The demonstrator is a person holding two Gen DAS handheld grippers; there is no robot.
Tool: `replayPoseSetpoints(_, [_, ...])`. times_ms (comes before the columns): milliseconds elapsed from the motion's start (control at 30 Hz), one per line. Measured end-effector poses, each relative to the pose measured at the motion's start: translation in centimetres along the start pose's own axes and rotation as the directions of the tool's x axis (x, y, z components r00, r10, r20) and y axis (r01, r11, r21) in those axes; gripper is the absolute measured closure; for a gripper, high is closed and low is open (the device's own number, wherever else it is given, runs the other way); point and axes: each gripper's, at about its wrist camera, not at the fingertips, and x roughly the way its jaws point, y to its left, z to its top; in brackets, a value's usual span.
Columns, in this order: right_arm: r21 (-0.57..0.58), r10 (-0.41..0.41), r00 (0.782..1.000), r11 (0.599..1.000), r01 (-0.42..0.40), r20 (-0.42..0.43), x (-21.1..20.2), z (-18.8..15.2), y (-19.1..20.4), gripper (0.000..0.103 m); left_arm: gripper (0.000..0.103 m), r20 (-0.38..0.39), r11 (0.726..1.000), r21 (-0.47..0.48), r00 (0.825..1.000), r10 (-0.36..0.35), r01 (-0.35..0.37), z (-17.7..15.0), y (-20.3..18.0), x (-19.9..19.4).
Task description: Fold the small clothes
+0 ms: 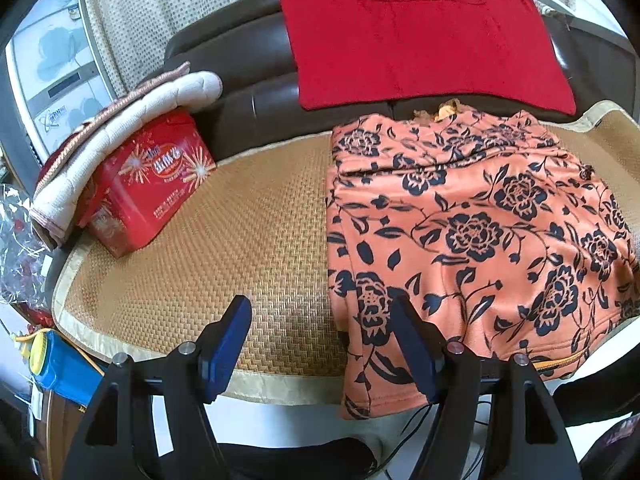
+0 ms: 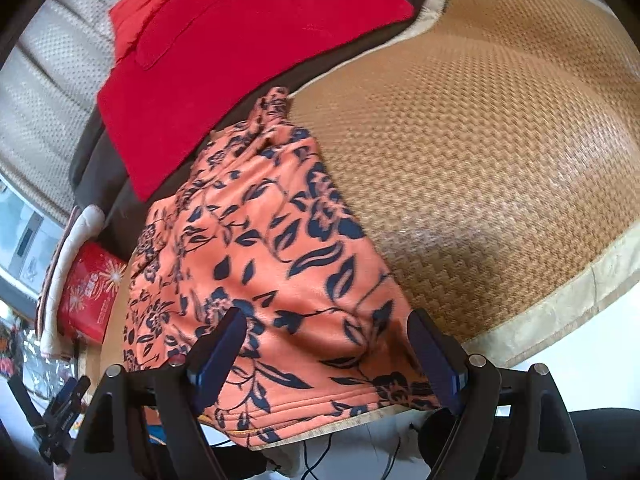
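On woven mat (image 1: 248,216) — floral garment (image 1: 460,232), both grippers open

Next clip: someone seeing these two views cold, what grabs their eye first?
The orange floral garment, with dark blue flowers, lies on the woven mat, its lower edge hanging over the mat's near border. Behind it a red cloth drapes the dark sofa back. A red printed box sits at the mat's left end.

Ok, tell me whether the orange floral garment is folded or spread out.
Folded. The orange floral garment lies on the woven mat as a compact rectangle with layered edges along its left side, and neither gripper holds it.
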Motion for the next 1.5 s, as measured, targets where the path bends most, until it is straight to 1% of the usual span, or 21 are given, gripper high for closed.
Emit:
replayPoseSetpoints(33, [0.013,-0.007,1.000,1.000,0.007,-0.005,0.1,0.1,-0.4,0.018,0.030,-0.022,1.000,-0.004,1.000,-0.006,0.006,-0.2,0.0,0.5])
replayPoseSetpoints(100, [0.039,-0.009,1.000,0.999,0.010,-0.020,0.3,0.2,-1.1,0.018,0.018,-0.086,0.999,-0.025,0.996,-0.037,0.035,-0.7,0.0,2.0])
replayPoseSetpoints(167, [0.076,-0.015,0.999,0.997,0.018,-0.047,0.7,0.3,-2.0,0.018,0.018,-0.166,0.997,-0.063,0.984,-0.059,0.050,-1.7,0.2,3.9])
replayPoseSetpoints(300, [0.152,0.007,0.994,0.988,0.009,-0.106,1.7,0.2,-3.6,0.018,0.018,-0.345,0.973,-0.216,0.925,-0.158,0.085,-3.9,1.5,8.4])
replayPoseSetpoints(367, [0.167,0.007,0.993,0.986,0.012,-0.117,1.9,0.1,-4.0,0.018,0.018,-0.374,0.958,-0.275,0.910,-0.177,0.073,-4.7,2.3,9.4])
replayPoseSetpoints(467, [0.171,0.008,0.992,0.985,0.014,-0.128,2.1,0.0,-4.3,0.018,0.018,-0.378,0.952,-0.299,0.908,-0.179,0.063,-5.1,2.6,9.9])
replayPoseSetpoints(733, [0.120,-0.061,0.987,0.990,0.079,-0.148,3.0,-0.5,-4.0,0.018,0.019,-0.311,0.963,-0.243,0.931,-0.189,0.115,-5.0,0.9,9.8])
replayPoseSetpoints(767, [0.111,-0.069,0.986,0.990,0.086,-0.152,3.2,-0.6,-3.9,0.018,0.028,-0.303,0.961,-0.244,0.931,-0.203,0.131,-4.9,0.6,9.8])
replayPoseSetpoints(800, [0.100,-0.078,0.984,0.990,0.095,-0.158,3.4,-0.7,-3.8,0.019,0.049,-0.295,0.956,-0.248,0.928,-0.227,0.155,-5.0,0.3,9.8])
replayPoseSetpoints(867, [0.063,-0.083,0.981,0.993,0.095,-0.177,3.9,-1.1,-3.5,0.027,0.070,-0.303,0.947,-0.258,0.914,-0.270,0.194,-5.5,-0.3,9.8])
replayPoseSetpoints(967, [-0.026,-0.087,0.981,0.996,0.083,-0.176,3.9,-1.7,-2.0,0.051,0.080,-0.290,0.945,-0.244,0.914,-0.285,0.218,-6.2,-1.1,9.3])
replayPoseSetpoints(1000, [-0.071,-0.084,0.983,0.995,0.073,-0.165,3.6,-1.8,-1.3,0.066,0.080,-0.285,0.946,-0.239,0.915,-0.284,0.219,-6.4,-1.3,9.1])
replayPoseSetpoints(1067, [-0.117,-0.080,0.985,0.991,0.062,-0.154,3.4,-2.1,-0.4,0.067,0.080,-0.289,0.943,-0.247,0.911,-0.293,0.225,-6.3,-1.5,9.2])
replayPoseSetpoints(1133, [-0.115,-0.110,0.981,0.989,0.092,-0.157,3.8,-2.2,-0.6,0.067,0.070,-0.304,0.932,-0.277,0.899,-0.315,0.234,-6.5,-1.3,9.4])
replayPoseSetpoints(1200, [-0.058,-0.081,0.982,0.996,0.072,-0.168,3.8,-1.9,-1.2,0.066,0.041,-0.308,0.926,-0.302,0.896,-0.319,0.226,-6.6,-0.5,9.5])
replayPoseSetpoints(1333, [0.008,-0.049,0.981,0.999,0.051,-0.188,3.9,-1.4,-2.4,0.065,0.039,-0.272,0.906,-0.326,0.891,-0.364,0.270,-7.0,0.0,9.2])
replayPoseSetpoints(1367, [0.003,-0.051,0.981,0.999,0.052,-0.187,3.9,-1.4,-2.3,0.065,0.044,-0.268,0.906,-0.319,0.890,-0.369,0.280,-7.0,0.0,9.1])
replayPoseSetpoints(1400, [-0.020,-0.059,0.981,0.998,0.056,-0.183,3.9,-1.6,-2.1,0.064,0.070,-0.264,0.903,-0.308,0.885,-0.384,0.300,-6.9,-0.3,9.1])
replayPoseSetpoints(1433, [-0.046,-0.067,0.981,0.997,0.060,-0.182,3.7,-1.8,-2.0,0.064,0.084,-0.270,0.898,-0.300,0.874,-0.403,0.321,-6.9,-0.8,9.2])
replayPoseSetpoints(1467, [-0.074,-0.084,0.980,0.995,0.072,-0.179,4.1,-1.7,-1.3,0.064,0.094,-0.274,0.896,-0.293,0.869,-0.412,0.333,-6.7,-1.1,9.4])
replayPoseSetpoints(1500, [-0.099,-0.102,0.979,0.991,0.085,-0.175,4.2,-1.9,-0.8,0.067,0.094,-0.270,0.897,-0.284,0.869,-0.415,0.339,-6.6,-1.8,9.1])
